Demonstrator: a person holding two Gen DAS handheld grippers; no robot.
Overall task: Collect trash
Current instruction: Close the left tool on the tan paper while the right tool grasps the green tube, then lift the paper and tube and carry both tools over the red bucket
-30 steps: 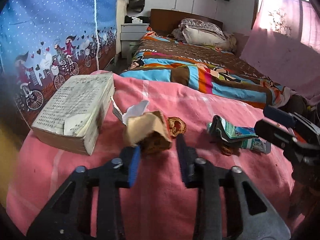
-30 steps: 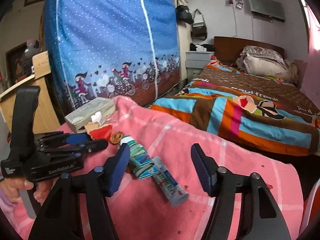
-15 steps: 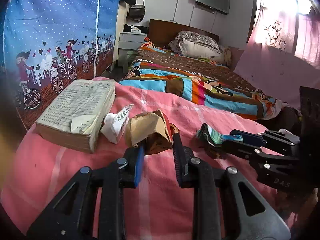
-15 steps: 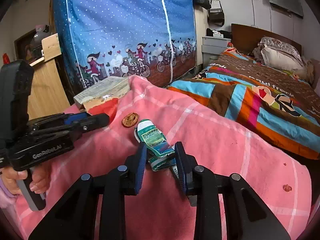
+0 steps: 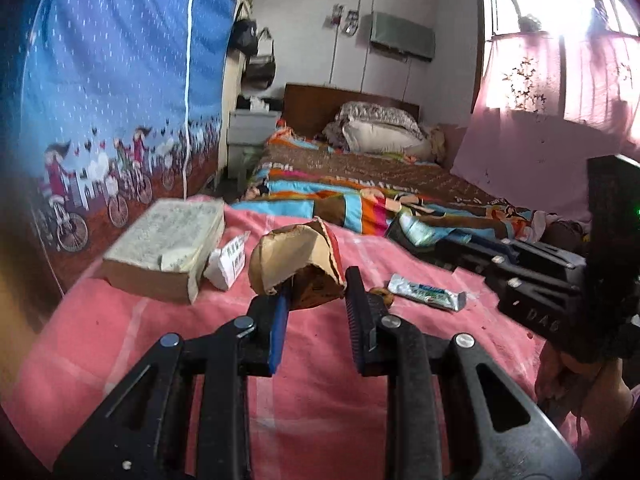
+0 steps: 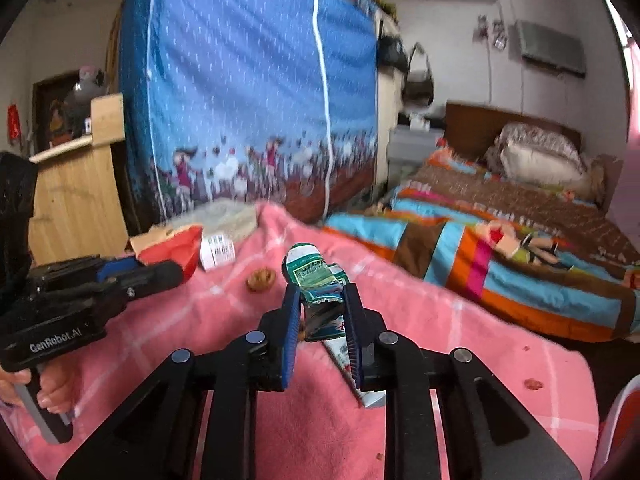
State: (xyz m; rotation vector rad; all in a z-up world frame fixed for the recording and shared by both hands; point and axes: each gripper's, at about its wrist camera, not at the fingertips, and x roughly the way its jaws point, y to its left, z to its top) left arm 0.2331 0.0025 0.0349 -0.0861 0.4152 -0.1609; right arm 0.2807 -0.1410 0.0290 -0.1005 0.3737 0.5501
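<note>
Right gripper was wide apart a second ago, straddling the green wrapper; now its jaws are closing on it, pads against both sides of the crumpled foil. Wrapper looks lifted clear of the pink blanket, so that pick reads as made. The toothpaste tube that lay beside it stays on the blanket near the middle.

Left gripper is clamped on the crushed paper box (brown outside, red lining) and has carried it up off the blanket, away from the book at the blanket's left edge.

Both hands loaded, so next is presumably a bin (none visible). Left behind: tube, small white box beside the book, a walnut shell.
</note>
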